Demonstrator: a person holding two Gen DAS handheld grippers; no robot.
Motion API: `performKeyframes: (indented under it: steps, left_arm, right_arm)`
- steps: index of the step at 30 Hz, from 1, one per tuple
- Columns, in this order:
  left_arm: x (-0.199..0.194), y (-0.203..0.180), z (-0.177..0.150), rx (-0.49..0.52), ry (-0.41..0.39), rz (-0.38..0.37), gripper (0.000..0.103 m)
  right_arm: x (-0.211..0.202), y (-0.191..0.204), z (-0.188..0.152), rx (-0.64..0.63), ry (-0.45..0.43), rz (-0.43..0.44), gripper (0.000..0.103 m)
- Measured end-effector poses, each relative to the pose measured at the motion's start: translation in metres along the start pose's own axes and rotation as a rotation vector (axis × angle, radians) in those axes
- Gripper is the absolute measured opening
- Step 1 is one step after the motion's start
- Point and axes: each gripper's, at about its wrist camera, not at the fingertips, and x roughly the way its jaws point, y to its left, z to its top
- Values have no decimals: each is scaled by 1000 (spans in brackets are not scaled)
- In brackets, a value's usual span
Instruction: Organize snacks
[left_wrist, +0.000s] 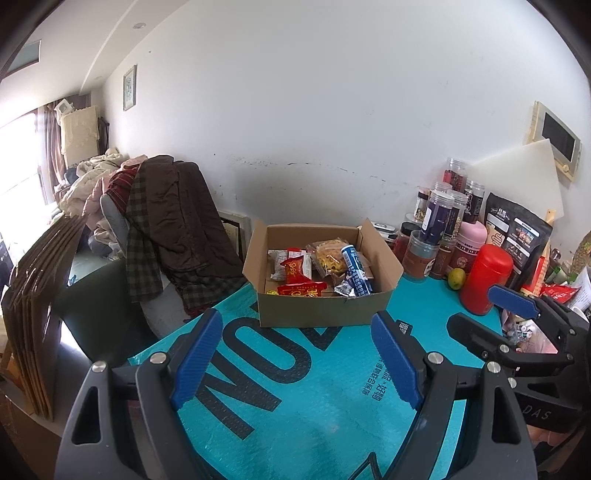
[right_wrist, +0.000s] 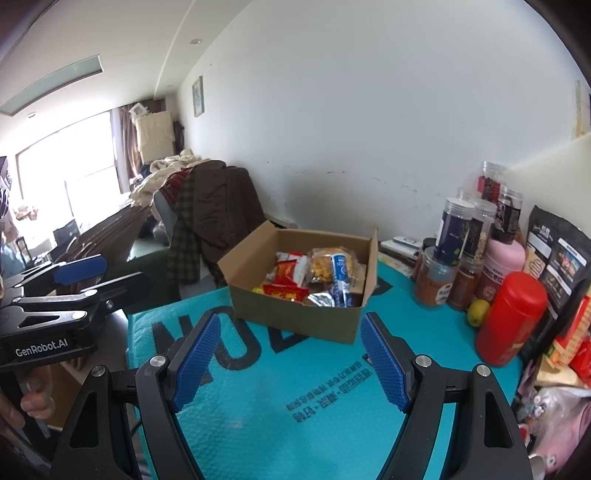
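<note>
Cardboard snack box (left_wrist: 321, 306) sits full; my left gripper (left_wrist: 299, 363) and right gripper (right_wrist: 290, 363) hang spread, empty — reaching rightward risks toppling the red canister (right_wrist: 511, 317).

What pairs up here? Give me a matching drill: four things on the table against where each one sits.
Things:
1. blue tube
2. red canister
3. lemon
4. cardboard box

Places:
A. on the teal mat, ahead of both open grippers
B. inside the box
C. right edge of the mat, before a black pouch
D. between the canister and the spice jars

Pairs: 1-B, 2-C, 3-D, 4-A
</note>
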Motion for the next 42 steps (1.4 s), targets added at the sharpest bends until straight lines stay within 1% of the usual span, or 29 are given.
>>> performKeyframes:
  steps: [18, 21, 24, 30, 38, 42]
  left_arm:
    - [-4, 0, -9, 7, 23, 13, 83]
    - [-6, -1, -11, 15, 23, 23, 83]
    - [-6, -1, -13, 15, 29, 26, 83]
    - [-5, 3, -18, -1, 44, 17, 83]
    - [-7, 7, -16, -3, 32, 50, 83]
    - [-8, 9, -17, -6, 34, 52, 83]
  right_arm:
    - [-4, -1, 0, 2, -10, -7, 79]
    - [-5, -1, 0, 1, -17, -1, 79]
    - [-2, -3, -1, 14, -6, 4, 79]
    - [1, 1, -2, 7, 2, 19, 79]
    - [5, 6, -3, -4, 10, 40, 79]
    - [6, 8, -4, -8, 9, 44, 79]
